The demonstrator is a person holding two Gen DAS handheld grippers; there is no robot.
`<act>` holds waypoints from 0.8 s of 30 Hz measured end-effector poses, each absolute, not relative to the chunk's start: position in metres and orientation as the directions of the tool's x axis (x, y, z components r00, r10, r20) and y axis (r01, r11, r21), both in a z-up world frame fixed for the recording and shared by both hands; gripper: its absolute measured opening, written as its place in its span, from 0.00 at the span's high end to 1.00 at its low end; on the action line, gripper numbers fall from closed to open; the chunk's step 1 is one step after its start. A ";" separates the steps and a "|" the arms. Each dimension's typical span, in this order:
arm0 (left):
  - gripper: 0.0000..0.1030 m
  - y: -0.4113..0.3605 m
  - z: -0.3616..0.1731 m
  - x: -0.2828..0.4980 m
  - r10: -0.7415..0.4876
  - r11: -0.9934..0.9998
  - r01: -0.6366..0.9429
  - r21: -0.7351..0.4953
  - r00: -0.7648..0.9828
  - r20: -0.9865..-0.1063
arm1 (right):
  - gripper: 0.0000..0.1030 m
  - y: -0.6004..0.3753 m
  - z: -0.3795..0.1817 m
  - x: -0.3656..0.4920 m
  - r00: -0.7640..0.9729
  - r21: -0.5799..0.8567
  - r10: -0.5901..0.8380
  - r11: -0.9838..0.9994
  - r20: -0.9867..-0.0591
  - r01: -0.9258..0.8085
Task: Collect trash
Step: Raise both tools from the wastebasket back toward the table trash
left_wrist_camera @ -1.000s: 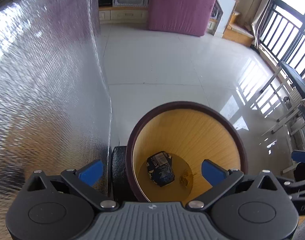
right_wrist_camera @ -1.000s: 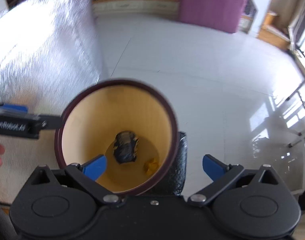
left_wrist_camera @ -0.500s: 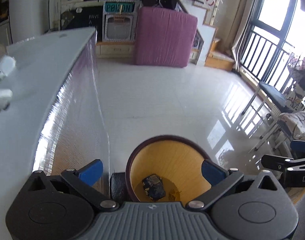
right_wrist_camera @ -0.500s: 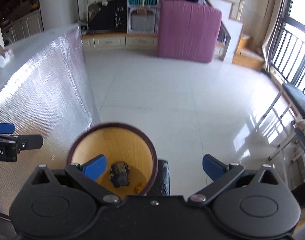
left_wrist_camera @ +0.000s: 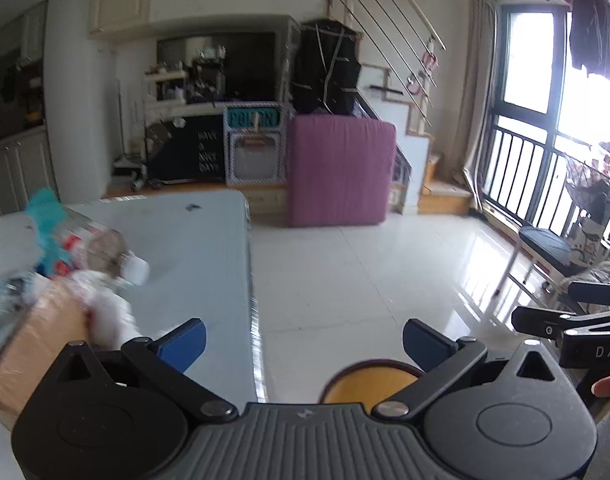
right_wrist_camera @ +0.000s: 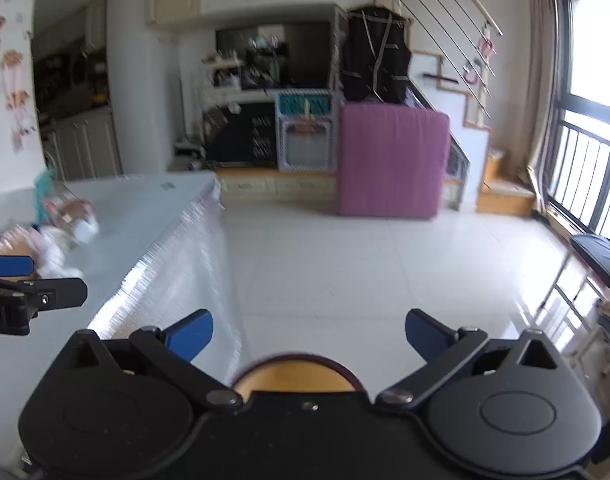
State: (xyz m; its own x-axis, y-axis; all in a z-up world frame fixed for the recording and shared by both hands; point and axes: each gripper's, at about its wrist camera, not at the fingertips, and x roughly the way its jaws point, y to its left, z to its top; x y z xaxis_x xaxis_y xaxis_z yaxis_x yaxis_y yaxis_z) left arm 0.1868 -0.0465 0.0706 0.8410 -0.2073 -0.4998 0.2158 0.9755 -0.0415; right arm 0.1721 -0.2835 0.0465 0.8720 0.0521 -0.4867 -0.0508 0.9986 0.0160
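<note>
White floor tiles (left_wrist_camera: 345,272) fill the middle of both views, with a purple mattress (left_wrist_camera: 339,170) propped against the far cabinets and a barred window (left_wrist_camera: 553,152) at the right. A pale table (left_wrist_camera: 193,248) is seen along the left side, and its near part carries the trash: a crumpled plastic bottle (left_wrist_camera: 101,248) with a white cap, a teal scrap (left_wrist_camera: 45,216), some white tissue (left_wrist_camera: 105,312) and a brown cardboard box (left_wrist_camera: 37,340), all blurred and lying close together. The same pile (right_wrist_camera: 65,224) is seen further off in the right wrist view. A round bin (left_wrist_camera: 371,378) with a dark rim and yellow inside stands on the floor just beside the table's edge, low in both views and partly hidden behind the gripper bodies; its contents cannot be seen. The left gripper (left_wrist_camera: 303,338) is held released, its 2 blue fingers spread wide with nothing between them, and the tissue lies just beside its left finger. The right gripper (right_wrist_camera: 309,332) is likewise spread and empty above the bin. The step in hand is judged to be a reach to the table for another piece. For the next move, the left gripper would need to be swung left and lowered so that 1 item, probably the tissue or the bottle, is straddled, then clenched and carried over the bin.
</note>
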 end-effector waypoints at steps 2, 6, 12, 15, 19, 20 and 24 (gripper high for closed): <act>0.00 -0.028 0.080 0.179 -0.183 0.981 0.193 -0.027 0.861 -0.474 | 0.00 -0.269 0.052 0.170 0.882 0.033 0.083 0.997 -0.463 -0.076; 0.00 0.009 0.094 0.168 -0.133 0.990 0.144 -0.006 0.895 -0.425 | 0.00 -0.241 0.057 0.170 0.895 0.048 0.140 0.990 -0.424 -0.132; 0.00 0.065 0.103 0.153 -0.018 0.998 0.038 0.050 0.934 -0.356 | 0.00 -0.201 0.060 0.170 0.898 0.081 0.217 0.976 -0.382 -0.201; 0.00 0.087 0.102 0.152 0.046 0.997 -0.024 0.068 0.938 -0.342 | 0.00 -0.185 0.060 0.172 0.900 0.109 0.248 0.969 -0.360 -0.223; 0.00 0.106 0.091 0.165 0.099 0.994 -0.074 0.080 0.924 -0.369 | 0.00 -0.162 0.059 0.178 0.881 0.152 0.310 0.950 -0.358 -0.273; 0.00 0.109 0.086 0.167 0.097 0.994 -0.074 0.076 0.922 -0.375 | 0.00 -0.155 0.059 0.182 0.872 0.162 0.325 0.945 -0.365 -0.284; 0.00 0.117 0.064 0.174 0.100 0.994 -0.079 0.070 0.910 -0.403 | 0.01 -0.128 0.058 0.193 0.853 0.151 0.361 0.932 -0.378 -0.328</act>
State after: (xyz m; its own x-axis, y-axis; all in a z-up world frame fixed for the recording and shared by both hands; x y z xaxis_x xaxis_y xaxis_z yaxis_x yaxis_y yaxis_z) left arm 0.1738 0.1170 0.0635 0.9097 0.1002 -0.4031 -0.0785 0.9944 0.0701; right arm 0.1934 -0.1279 0.0585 0.8526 0.3613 -0.3775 -0.3283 0.9324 0.1509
